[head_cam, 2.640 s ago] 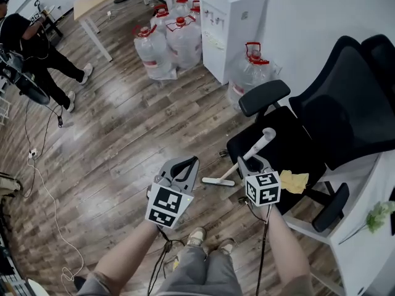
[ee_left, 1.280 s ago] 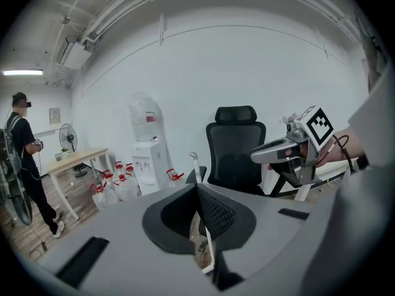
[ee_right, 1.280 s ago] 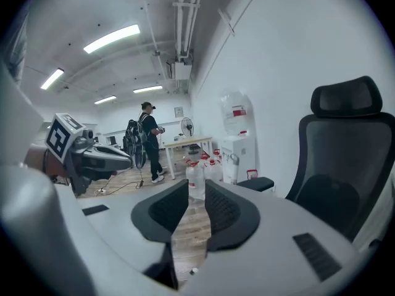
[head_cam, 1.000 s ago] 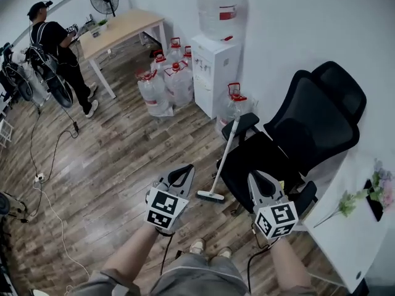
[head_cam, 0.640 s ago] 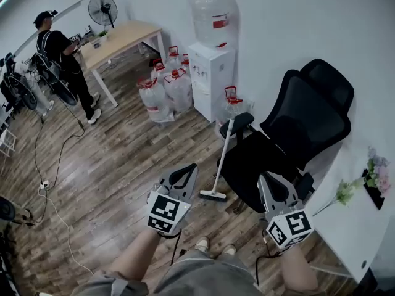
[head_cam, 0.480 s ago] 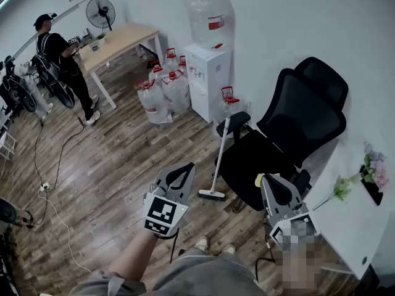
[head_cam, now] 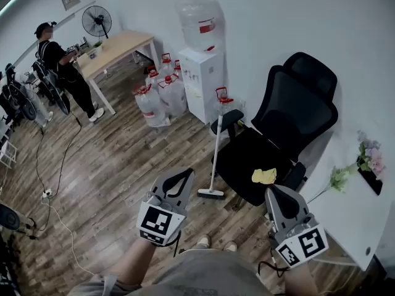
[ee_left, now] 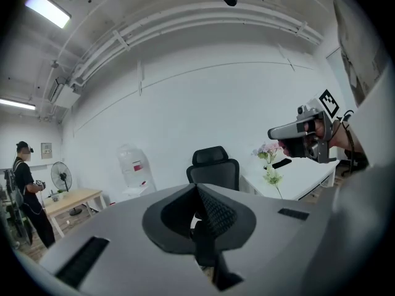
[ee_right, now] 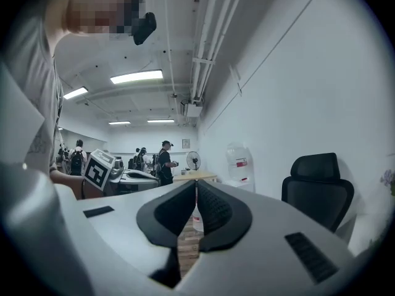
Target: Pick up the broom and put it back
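Head view, broom: we see the broom (head_cam: 215, 147) standing almost upright, its head on the floor (head_cam: 123, 159) and its handle top at the chair's (head_cam: 296, 116) armrest.
Head view, tools: the left tool (head_cam: 183, 176) and right tool (head_cam: 275, 191) sit low in frame on either side of the broom, both apart from it.
Head view, seat: a yellow cloth (head_cam: 264, 176) lies on it.
Left gripper view: we've got the jaws pressed together with nothing between them. The chair is straight ahead, the right tool off to the right.
Right gripper view: jaws closed tip to tip and empty. The chair is at right.
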{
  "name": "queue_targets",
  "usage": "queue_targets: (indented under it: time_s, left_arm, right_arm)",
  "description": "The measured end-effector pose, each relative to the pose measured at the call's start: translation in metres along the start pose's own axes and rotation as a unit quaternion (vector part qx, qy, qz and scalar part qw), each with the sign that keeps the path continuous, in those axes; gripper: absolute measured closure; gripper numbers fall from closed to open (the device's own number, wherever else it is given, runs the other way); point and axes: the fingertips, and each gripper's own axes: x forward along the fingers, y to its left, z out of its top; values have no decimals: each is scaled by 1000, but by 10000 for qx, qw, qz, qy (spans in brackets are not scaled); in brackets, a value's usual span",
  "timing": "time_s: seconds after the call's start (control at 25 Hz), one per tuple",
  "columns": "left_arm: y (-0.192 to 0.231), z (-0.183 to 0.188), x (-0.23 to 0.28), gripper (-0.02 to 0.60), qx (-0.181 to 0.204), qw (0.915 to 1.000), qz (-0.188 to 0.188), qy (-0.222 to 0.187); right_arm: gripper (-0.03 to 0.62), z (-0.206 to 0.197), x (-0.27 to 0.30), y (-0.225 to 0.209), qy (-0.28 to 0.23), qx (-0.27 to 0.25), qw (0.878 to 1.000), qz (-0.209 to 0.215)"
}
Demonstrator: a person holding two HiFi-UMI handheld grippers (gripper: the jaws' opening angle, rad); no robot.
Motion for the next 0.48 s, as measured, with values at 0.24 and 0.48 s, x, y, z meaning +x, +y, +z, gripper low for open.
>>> queue_targets:
  time_s: [0.24, 0.48]
  left_arm:
    - [-15, 9, 2, 565, -5, 10000, -51, -66]
    - [-25, 13, -3, 565, 5, 9999, -99, -31]
  right_arm:
    - [559, -4, -14, -5, 23, 44, 9999, -90]
    - [559, -4, -21, -1, 96, -202, 9996, -161]
